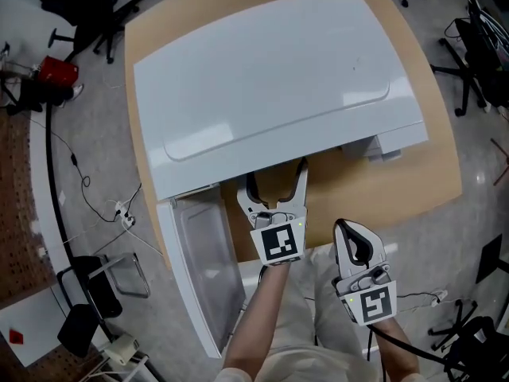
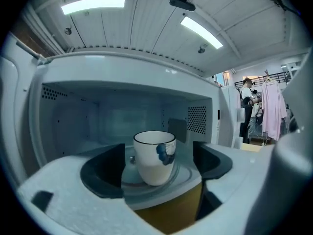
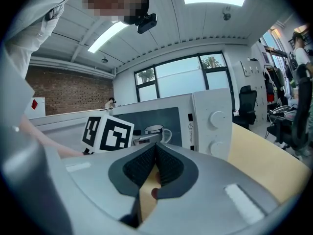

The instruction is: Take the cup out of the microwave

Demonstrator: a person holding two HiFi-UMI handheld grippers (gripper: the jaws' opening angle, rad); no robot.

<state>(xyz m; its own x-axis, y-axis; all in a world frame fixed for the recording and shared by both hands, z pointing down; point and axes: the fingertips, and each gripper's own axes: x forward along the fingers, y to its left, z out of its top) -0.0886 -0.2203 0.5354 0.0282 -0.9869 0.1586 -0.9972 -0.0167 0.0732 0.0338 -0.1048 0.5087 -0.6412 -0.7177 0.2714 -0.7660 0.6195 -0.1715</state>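
Office or lab-type workspace: swivel chairs (image 3: 246,112), loose floor cables (image 1: 50,173), brick wall (image 3: 61,93), big windows (image 3: 188,80), ceiling strip lights (image 2: 93,5).

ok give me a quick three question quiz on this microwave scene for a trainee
1. True or false: the microwave door is shut.
2. Left gripper or right gripper: which one has its jaws apart?
3. What does the white cup stand on?

Key:
1. False, the door hangs open.
2. The left gripper. The right gripper is shut and empty.
3. The glass turntable inside the microwave.
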